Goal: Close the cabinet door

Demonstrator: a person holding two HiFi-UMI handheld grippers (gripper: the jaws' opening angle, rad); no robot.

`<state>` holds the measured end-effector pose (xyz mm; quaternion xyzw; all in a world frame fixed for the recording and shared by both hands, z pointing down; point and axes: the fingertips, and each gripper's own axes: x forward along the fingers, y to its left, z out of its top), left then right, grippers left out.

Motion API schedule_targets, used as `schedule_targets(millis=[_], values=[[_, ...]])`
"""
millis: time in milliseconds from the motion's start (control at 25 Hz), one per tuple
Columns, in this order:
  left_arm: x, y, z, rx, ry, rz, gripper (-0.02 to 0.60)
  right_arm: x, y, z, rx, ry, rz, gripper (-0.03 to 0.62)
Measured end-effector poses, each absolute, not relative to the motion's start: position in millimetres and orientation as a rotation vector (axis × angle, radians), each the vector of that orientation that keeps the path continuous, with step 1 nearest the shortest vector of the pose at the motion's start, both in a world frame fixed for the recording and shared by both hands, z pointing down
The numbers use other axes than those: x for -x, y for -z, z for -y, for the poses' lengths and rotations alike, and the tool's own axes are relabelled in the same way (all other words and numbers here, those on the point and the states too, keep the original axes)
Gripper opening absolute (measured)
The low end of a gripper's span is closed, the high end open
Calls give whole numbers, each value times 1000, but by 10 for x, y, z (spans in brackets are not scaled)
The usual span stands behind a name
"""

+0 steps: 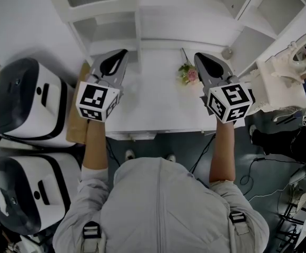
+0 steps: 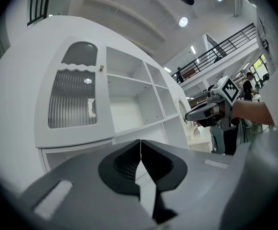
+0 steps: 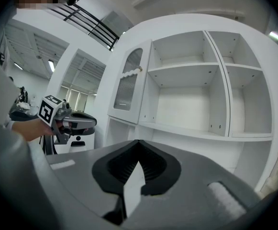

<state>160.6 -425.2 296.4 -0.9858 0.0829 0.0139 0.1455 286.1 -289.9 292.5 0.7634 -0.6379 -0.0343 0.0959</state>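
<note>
The white cabinet [image 1: 158,20] stands in front of me with open shelves [image 3: 186,90]. Its door [image 2: 74,97] has a ribbed glass pane and a small knob [image 2: 101,67], sits at the cabinet's left end, and looks flush with the front. In the head view my left gripper [image 1: 122,52] is over the worktop just right of the door, jaws together and empty. My right gripper [image 1: 198,57] hangs further right before the shelves, also shut and empty. Each gripper shows in the other's view: the right gripper [image 2: 196,115] and the left gripper [image 3: 83,123]. Neither touches the door.
A white worktop [image 1: 153,104] runs below the shelves, with a small pink flower bunch [image 1: 188,74] on it. Two white-and-black machines [image 1: 26,101] [image 1: 23,194] stand at my left beside a brown board [image 1: 79,115]. An ornate white mirror stand [image 1: 287,67] and floor cables [image 1: 258,167] are at right.
</note>
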Motion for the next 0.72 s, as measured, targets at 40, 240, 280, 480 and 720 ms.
schedule_targets(millis=[40, 240, 280, 480, 720], values=[[-1620, -2969, 4243, 2838, -36, -235, 20, -2864, -2936, 2902, -2262, 97, 1892, 2], [-1654, -3011, 4212, 2839, -12, -214, 20, -2859, -2991, 2922, -2261, 78, 1899, 2], [-1658, -3024, 4211, 2840, -6, -211, 20, -2859, -2999, 2927, -2261, 76, 1901, 2], [-1698, -3094, 4207, 2851, 24, -197, 20, -2879, -3036, 2947, -2260, 63, 1905, 2], [-1695, -3143, 4183, 2852, 45, -183, 20, -2845, -3056, 2957, -2254, 61, 1908, 2]])
